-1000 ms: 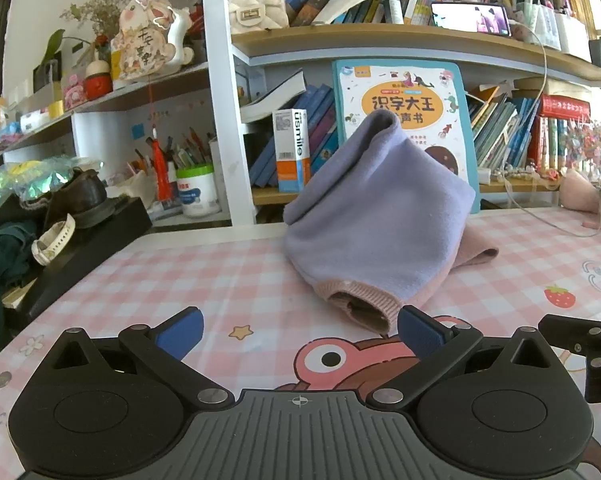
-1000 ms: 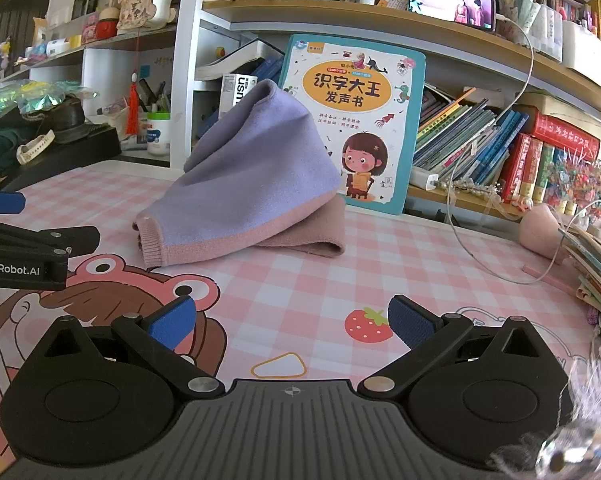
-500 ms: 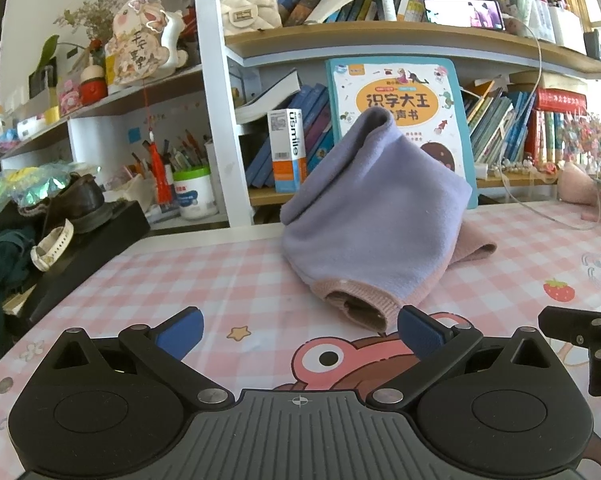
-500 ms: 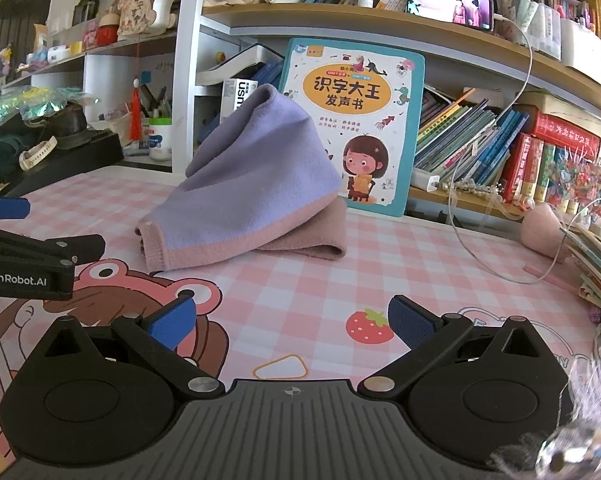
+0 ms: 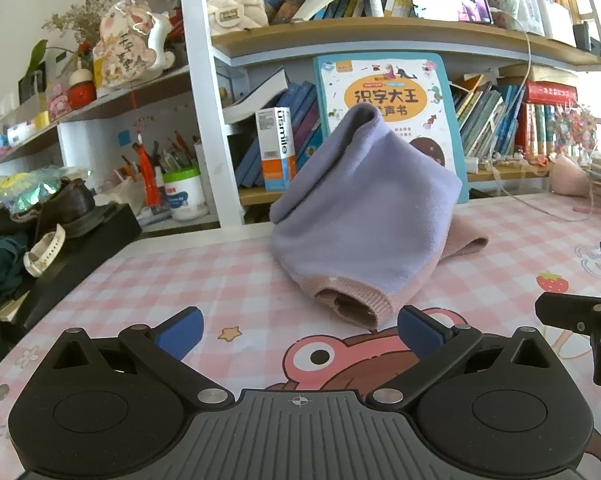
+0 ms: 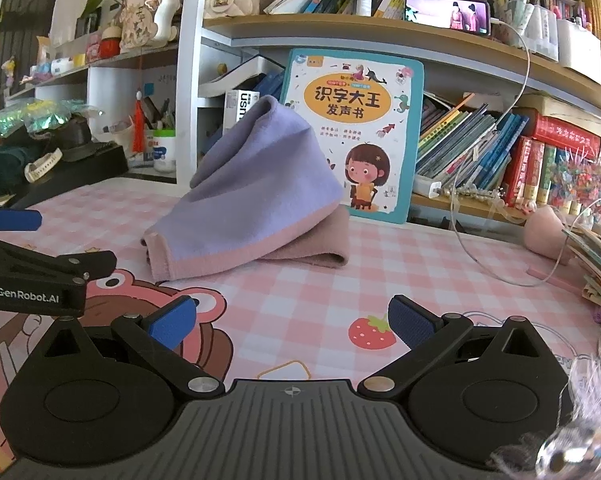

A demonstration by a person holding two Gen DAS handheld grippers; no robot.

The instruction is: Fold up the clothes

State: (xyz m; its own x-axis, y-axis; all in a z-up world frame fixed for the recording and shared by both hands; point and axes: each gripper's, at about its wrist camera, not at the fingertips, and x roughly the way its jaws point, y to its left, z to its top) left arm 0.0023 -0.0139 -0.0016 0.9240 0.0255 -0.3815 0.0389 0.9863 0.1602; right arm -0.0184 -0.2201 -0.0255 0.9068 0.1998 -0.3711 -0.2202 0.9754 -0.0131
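Observation:
A lavender garment with pink ribbed trim [image 5: 364, 216] lies heaped on the pink checked tablecloth [image 5: 220, 280], leaning up against a children's book [image 5: 384, 96]. It also shows in the right wrist view [image 6: 260, 196]. My left gripper [image 5: 300, 332] is open and empty, a short way in front of the garment's pink cuff [image 5: 352, 308]. My right gripper [image 6: 292, 320] is open and empty, to the right and nearer than the garment. The left gripper's side shows at the left of the right wrist view [image 6: 36, 276].
Bookshelves [image 6: 480, 152] run along the table's back edge. A black box with a shoe and watch [image 5: 68, 224] stands at the left. A white cable [image 6: 492, 264] loops over the table at the right, beside stacked books [image 6: 596, 256].
Both views have shifted slightly. The garment sits a little farther and higher in the views. Both grippers stay open and empty.

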